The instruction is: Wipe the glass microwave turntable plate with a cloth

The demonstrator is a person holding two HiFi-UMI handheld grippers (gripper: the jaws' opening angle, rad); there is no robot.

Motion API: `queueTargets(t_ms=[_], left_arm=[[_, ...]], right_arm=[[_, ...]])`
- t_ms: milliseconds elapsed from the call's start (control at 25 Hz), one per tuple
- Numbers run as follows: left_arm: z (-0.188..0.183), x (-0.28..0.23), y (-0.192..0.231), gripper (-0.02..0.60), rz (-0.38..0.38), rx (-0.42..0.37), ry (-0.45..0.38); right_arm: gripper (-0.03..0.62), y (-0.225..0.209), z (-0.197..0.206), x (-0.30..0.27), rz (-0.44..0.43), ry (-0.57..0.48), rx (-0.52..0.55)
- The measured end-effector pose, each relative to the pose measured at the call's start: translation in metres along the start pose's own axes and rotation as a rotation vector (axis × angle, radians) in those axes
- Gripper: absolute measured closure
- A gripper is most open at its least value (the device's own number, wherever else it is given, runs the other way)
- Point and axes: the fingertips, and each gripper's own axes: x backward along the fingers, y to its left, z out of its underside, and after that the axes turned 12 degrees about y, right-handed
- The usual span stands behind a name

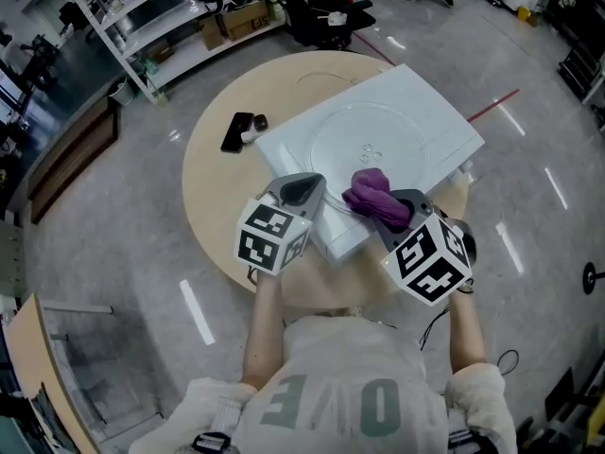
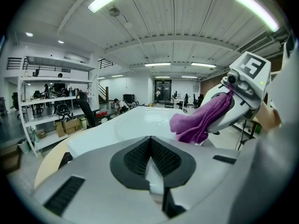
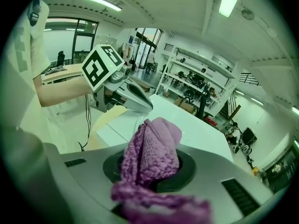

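Note:
The clear glass turntable plate (image 1: 352, 132) lies flat on a white slab (image 1: 430, 112) on the round table. A purple cloth (image 1: 371, 193) hangs bunched over the plate's near edge, and my right gripper (image 1: 395, 208) is shut on it. In the right gripper view the cloth (image 3: 155, 154) fills the jaws. My left gripper (image 1: 310, 186) hovers at the slab's near left corner, shut and holding nothing. Its jaws meet in the left gripper view (image 2: 149, 140), where the cloth (image 2: 198, 120) and the right gripper (image 2: 240, 97) show to the right above the plate (image 2: 142, 120).
A black phone (image 1: 236, 130) and a small dark and white object (image 1: 255, 127) lie on the beige table (image 1: 213, 187) left of the slab. Shelving (image 1: 161, 17) and a black chair base (image 1: 321, 22) stand beyond the table on the grey floor.

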Motion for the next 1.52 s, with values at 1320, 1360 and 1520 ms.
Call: queueTargets(t_ms=[1320, 1360, 1520], left_arm=[[0.000, 0.001, -0.003, 0.580, 0.014, -0.002, -0.009], [0.000, 0.002, -0.003, 0.580, 0.013, -0.002, -0.009], [-0.001, 0.004, -0.003, 0.580, 0.010, -0.003, -0.009]], right_arm=[[0.537, -0.148, -0.011, -0.069, 0.081, 0.062, -0.146], [0.539, -0.140, -0.009, -0.064, 0.077, 0.060, -0.140], [0.539, -0.108, 0.000, -0.044, 0.062, 0.054, -0.114]])
